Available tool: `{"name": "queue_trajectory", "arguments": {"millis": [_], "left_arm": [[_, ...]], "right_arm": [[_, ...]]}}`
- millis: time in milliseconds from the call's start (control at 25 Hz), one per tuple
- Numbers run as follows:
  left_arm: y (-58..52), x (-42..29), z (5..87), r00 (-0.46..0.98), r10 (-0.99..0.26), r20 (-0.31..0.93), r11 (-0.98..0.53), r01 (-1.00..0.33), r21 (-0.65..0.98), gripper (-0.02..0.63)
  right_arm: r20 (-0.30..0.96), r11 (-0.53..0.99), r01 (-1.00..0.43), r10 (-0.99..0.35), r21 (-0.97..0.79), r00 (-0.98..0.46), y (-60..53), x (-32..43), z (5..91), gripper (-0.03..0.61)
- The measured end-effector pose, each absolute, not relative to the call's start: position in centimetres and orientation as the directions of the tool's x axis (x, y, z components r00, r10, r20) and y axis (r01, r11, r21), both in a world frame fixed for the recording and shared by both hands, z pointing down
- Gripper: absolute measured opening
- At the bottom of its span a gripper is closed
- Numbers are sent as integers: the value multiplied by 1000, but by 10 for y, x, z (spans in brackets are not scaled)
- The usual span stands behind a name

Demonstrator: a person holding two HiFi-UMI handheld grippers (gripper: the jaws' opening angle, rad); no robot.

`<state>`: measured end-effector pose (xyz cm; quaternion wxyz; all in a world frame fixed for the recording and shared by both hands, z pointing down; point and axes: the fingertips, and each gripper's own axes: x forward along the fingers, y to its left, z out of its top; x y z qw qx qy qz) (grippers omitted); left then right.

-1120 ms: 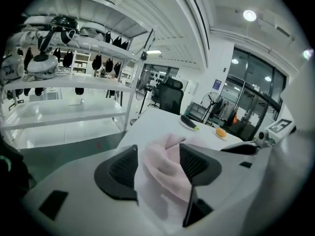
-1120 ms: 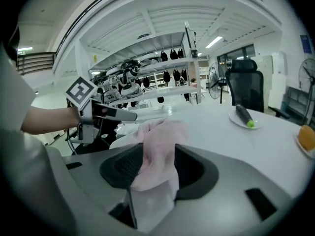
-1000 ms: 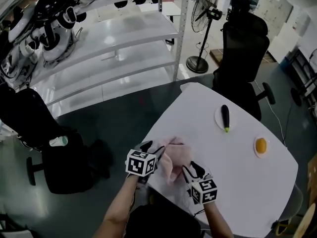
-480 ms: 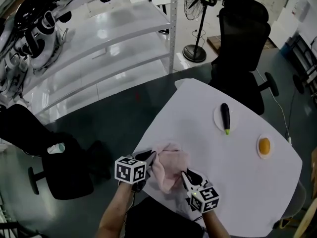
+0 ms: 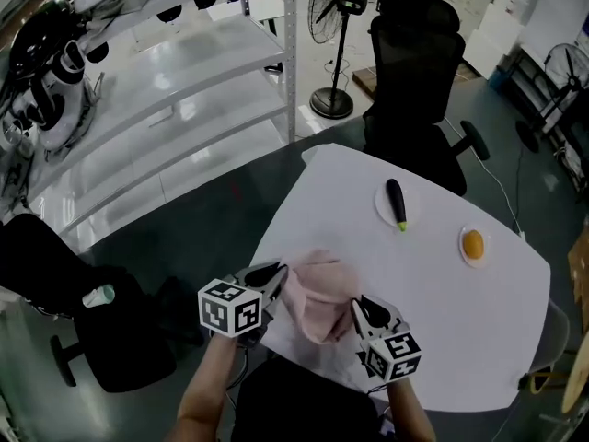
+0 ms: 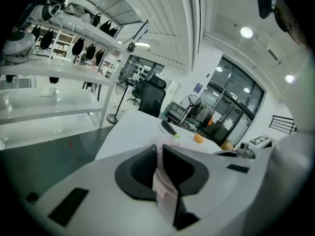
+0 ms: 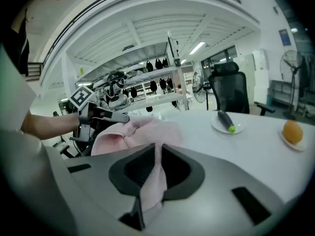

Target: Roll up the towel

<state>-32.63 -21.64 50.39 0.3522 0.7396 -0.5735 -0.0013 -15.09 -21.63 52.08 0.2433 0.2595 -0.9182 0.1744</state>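
A pink towel (image 5: 317,293) lies bunched at the near edge of the white table (image 5: 442,320). My left gripper (image 5: 281,271) grips its left side, and in the left gripper view a strip of towel (image 6: 162,183) is pinched between the jaws of that gripper (image 6: 160,150). My right gripper (image 5: 357,304) holds the towel's right side. In the right gripper view its jaws (image 7: 157,147) are closing on a fold of pink cloth (image 7: 142,129), and the left gripper (image 7: 120,117) shows across the raised bundle.
A dark long vegetable on a plate (image 5: 396,203) and an orange on a small plate (image 5: 472,244) sit farther back on the table. A black office chair (image 5: 409,53) stands behind it, another chair (image 5: 101,330) at the left, white shelving (image 5: 184,90) beyond.
Both grippers have closed on the towel's near edge and risen, lifting the cloth into a higher bunch. The head view has shifted.
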Motion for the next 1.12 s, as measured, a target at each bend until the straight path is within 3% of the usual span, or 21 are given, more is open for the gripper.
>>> {"name": "queue_trajectory", "arguments": {"millis": [320,560,760,920,1120], "left_arm": [[-230,-307,434,402,-877,265,-250,-851,462,49],[-223,-283,427,414,-880,232,-261,-831,492,49],[-187,-256,492,438,-811,387,-207,-835,510,51],[-151,-241,563,435,-704,561,-165,-869,467,58],[-125,-246,610,395,-623,675,-142,-906,399,71]], "right_arm": [[523,795,-606,-527,24,-670,-246,-129,458,49],[580,797,-580,-555,166,-597,-260,-105,425,52],[722,855,-467,-468,225,-510,-241,-92,456,60],[832,899,-418,-327,128,-448,-207,-78,526,67],[871,895,-445,-242,30,-427,-171,-74,588,69]]}}
